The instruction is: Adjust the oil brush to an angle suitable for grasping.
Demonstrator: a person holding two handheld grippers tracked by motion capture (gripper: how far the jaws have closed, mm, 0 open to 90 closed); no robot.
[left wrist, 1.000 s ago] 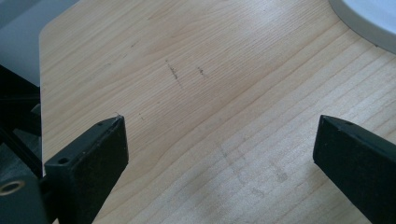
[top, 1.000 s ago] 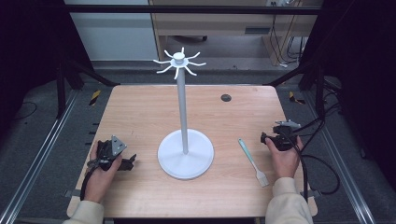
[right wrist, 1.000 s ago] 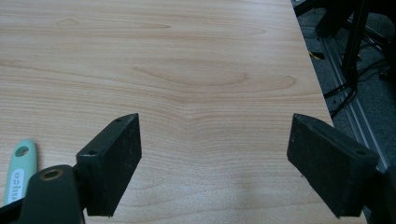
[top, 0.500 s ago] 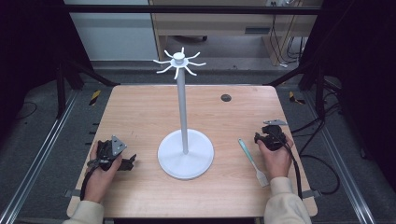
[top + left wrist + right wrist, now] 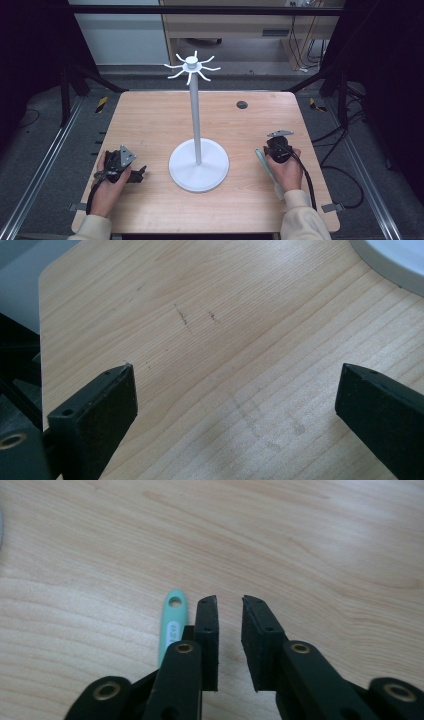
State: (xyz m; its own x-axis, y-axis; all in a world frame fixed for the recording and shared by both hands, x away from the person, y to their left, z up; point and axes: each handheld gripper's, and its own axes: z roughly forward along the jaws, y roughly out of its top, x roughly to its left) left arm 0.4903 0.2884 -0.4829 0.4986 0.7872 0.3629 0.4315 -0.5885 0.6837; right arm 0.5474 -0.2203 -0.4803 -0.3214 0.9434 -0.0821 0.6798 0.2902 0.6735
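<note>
Overhead, a pale wooden table [image 5: 150, 120] stands on dark flooring and bears a white hook stand [image 5: 198, 165]. Each hand rests near the front edge. The left gripper [image 5: 235, 400] gapes wide over bare wood. The right gripper [image 5: 230, 630], jaws narrowly parted and seemingly empty, sits just beside the mint-green utensil handle [image 5: 171, 622].

No words or numbers can be read here — the green handle [image 5: 171, 625] has a small white mark, too blurry to tell.
</note>
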